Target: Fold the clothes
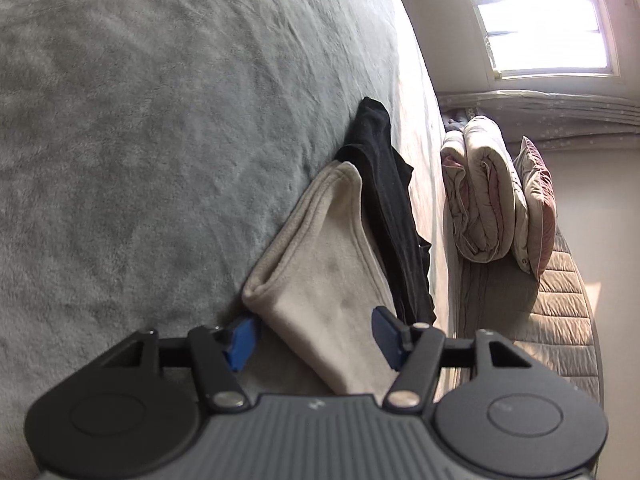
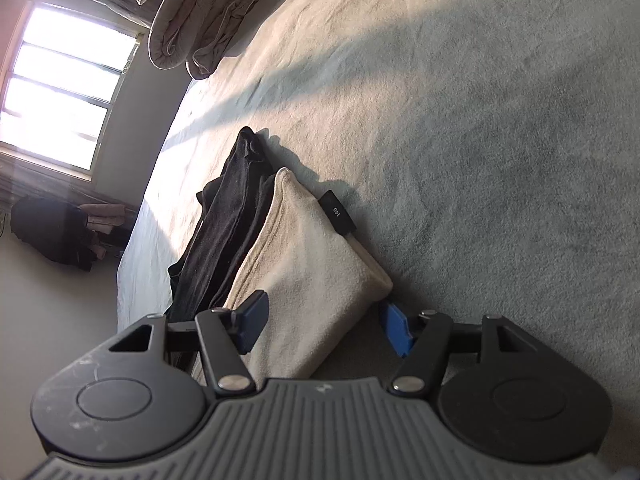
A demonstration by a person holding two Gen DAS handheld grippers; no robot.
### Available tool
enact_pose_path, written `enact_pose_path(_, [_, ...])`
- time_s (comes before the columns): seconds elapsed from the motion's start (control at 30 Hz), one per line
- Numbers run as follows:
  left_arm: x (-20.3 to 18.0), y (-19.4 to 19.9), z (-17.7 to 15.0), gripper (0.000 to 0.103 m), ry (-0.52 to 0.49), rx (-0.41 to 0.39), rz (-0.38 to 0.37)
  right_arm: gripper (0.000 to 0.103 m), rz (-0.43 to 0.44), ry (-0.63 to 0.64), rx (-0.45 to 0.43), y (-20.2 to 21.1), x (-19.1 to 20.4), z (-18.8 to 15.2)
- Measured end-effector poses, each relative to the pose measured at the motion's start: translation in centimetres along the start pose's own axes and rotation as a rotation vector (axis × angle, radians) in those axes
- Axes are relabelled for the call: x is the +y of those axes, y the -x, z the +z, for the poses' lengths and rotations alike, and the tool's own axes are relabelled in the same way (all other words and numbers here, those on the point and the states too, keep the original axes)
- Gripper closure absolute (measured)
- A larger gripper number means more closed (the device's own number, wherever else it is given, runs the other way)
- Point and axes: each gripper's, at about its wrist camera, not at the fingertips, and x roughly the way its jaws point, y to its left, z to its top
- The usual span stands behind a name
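A bed (image 1: 140, 120) covered with a plush grey-green blanket (image 2: 480, 120) carries everything. On it lies a folded cream garment (image 1: 320, 280), and just beside it a folded black garment (image 1: 384, 184), the two touching along one edge. A rolled beige quilt (image 2: 200, 20) rests farther off.

Daylight from the blown-out window (image 1: 540, 16) glares into my view, streaks the bedspread (image 2: 440, 120) with soft shadows, and the fisheye bends every edge.
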Motion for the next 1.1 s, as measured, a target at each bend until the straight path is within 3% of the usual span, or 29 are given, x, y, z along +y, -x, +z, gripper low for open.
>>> enact_pose_path(0.13, [0.3,-0.4,0.5,0.060,0.070,-0.046,0.013,0.044,0.001,-0.041,-0.043,-0.4,0.0,-0.1])
enact_pose_path(0.2, [0.5,-0.6,0.8,0.080,0.101,-0.057,0.023,0.065,0.000,-0.079,-0.050,-0.7,-0.2,0.0])
enact_pose_path(0.27, [1.0,-0.7,1.1,0.089,0.146,-0.060,0.024,0.072,-0.009,-0.130,-0.053,-0.8,-0.6,0.2])
enact_pose_path(0.4, [1.4,-0.5,1.1,0.091,0.202,-0.062,-0.012,0.085,-0.002,-0.217,-0.057,-0.8,-1.0,0.4])
enact_pose_path(0.7, [0.4,-0.1,2.3,0.091,0.408,-0.040,-0.196,0.092,0.139,-0.359,-0.074,0.2,0.8,1.1])
enact_pose_path(0.93, [-5.1,-1.5,5.0,0.091,0.407,-0.071,-0.286,0.092,0.163,-0.406,-0.112,-0.8,3.9,4.5])
enact_pose_path(1.1, [-9.0,-3.7,7.3,0.091,0.350,-0.124,-0.274,0.092,0.184,-0.376,-0.154,-3.1,6.9,6.9])
